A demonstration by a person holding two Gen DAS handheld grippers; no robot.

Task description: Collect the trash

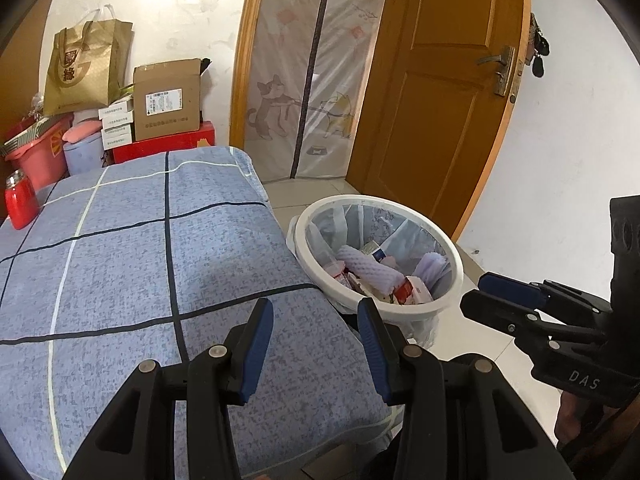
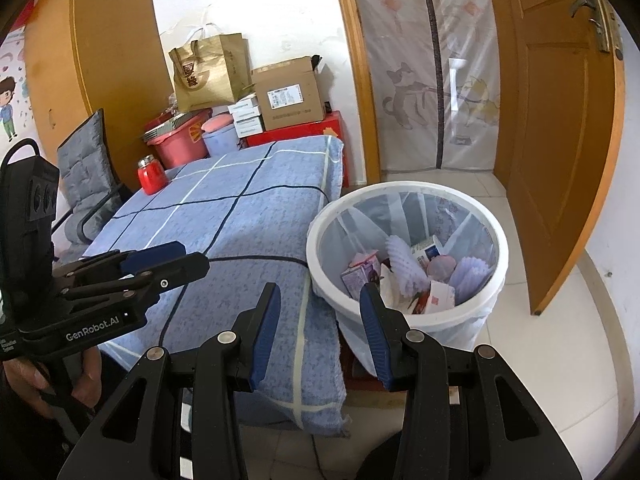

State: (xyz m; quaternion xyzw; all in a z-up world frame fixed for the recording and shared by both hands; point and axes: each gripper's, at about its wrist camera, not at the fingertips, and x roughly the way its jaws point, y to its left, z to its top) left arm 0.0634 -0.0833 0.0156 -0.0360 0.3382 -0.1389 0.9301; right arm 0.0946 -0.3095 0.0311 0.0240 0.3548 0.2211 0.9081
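A white trash bin (image 1: 452,292) lined with a clear bag stands on the floor at the table's right edge, also in the right wrist view (image 2: 492,312). It holds foam fruit nets (image 2: 404,268), small cartons and wrappers (image 1: 412,292). My left gripper (image 1: 316,320) is open and empty above the table's near right corner, just left of the bin. My right gripper (image 2: 320,304) is open and empty over the table edge beside the bin. Each gripper shows in the other's view: the right one (image 1: 492,294) and the left one (image 2: 176,258).
The table carries a blue checked cloth (image 1: 140,264) with a red jar (image 1: 20,200) at its far left. Boxes, a paper bag (image 1: 86,68) and red tubs are stacked behind it. A wooden door (image 1: 452,92) stands open right of a curtained doorway. A grey cushioned chair (image 2: 86,176) stands left of the table.
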